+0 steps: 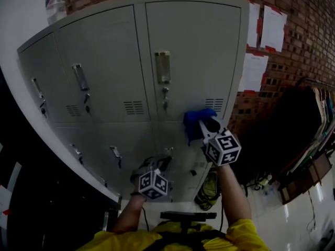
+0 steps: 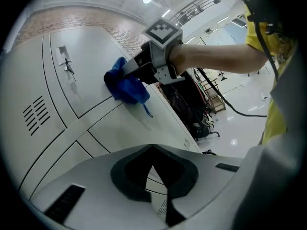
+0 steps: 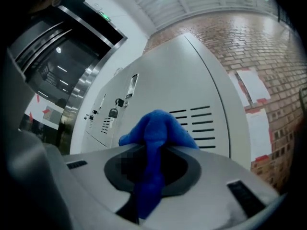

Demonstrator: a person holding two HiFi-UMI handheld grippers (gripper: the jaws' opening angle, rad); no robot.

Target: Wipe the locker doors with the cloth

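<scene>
A bank of grey locker doors (image 1: 193,51) fills the head view. My right gripper (image 1: 208,124) is shut on a blue cloth (image 1: 195,120) and presses it to the upper right door, just below its vent slots (image 1: 213,104). In the right gripper view the cloth (image 3: 156,133) bulges out of the shut jaws in front of the vent slots (image 3: 194,123). My left gripper (image 1: 156,163) hangs lower, near the bottom doors, shut and holding nothing. The left gripper view looks up along the doors at the cloth (image 2: 125,86) and the right gripper (image 2: 136,70).
Handles and padlocks stick out from the doors (image 1: 163,67) (image 3: 113,113). A brick wall with pinned papers (image 1: 273,27) stands right of the lockers, with a clothes rack (image 1: 314,119) beyond it. Cables and a yellow-green object (image 1: 209,188) lie on the floor at the locker's foot.
</scene>
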